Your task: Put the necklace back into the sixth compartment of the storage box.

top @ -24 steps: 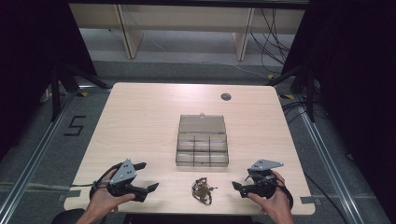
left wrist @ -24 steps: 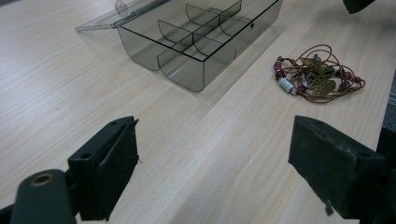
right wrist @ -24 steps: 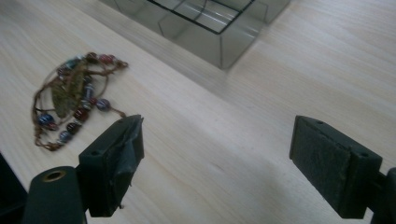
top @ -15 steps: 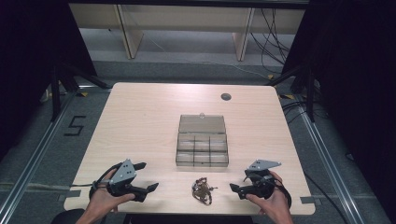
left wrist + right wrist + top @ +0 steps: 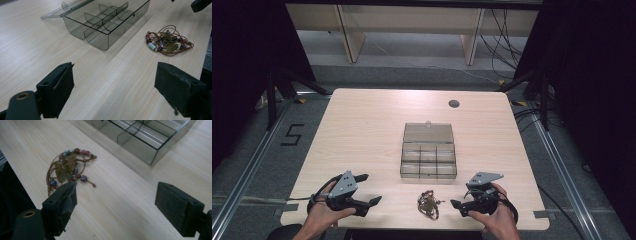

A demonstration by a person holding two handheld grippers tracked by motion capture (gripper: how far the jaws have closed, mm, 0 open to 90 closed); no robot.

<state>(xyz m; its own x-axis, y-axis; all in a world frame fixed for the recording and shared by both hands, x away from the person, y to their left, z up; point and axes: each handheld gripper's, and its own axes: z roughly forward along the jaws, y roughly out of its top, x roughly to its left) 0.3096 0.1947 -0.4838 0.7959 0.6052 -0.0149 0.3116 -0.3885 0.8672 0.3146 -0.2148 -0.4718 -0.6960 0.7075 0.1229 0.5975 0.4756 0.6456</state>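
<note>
A beaded bracelet of brown cord lies in a loose heap near the table's front edge, in front of a clear compartment box whose lid is folded back flat. My left gripper rests open at the front left, well left of the bracelet. My right gripper is open just right of the bracelet, pointing at it. In the left gripper view the wide jaws frame bare table, with the box and the bracelet beyond. In the right gripper view the gripper stands open and the bracelet lies just past its left jaw.
The box holds several empty compartments. A small dark round cap sits in the tabletop at the back right. The table's front edge runs close behind both hands. Black curtains and cables surround the table.
The right hand has edged slightly left toward the bracelet. The left hand, the box and the bracelet have stayed where they were.
</note>
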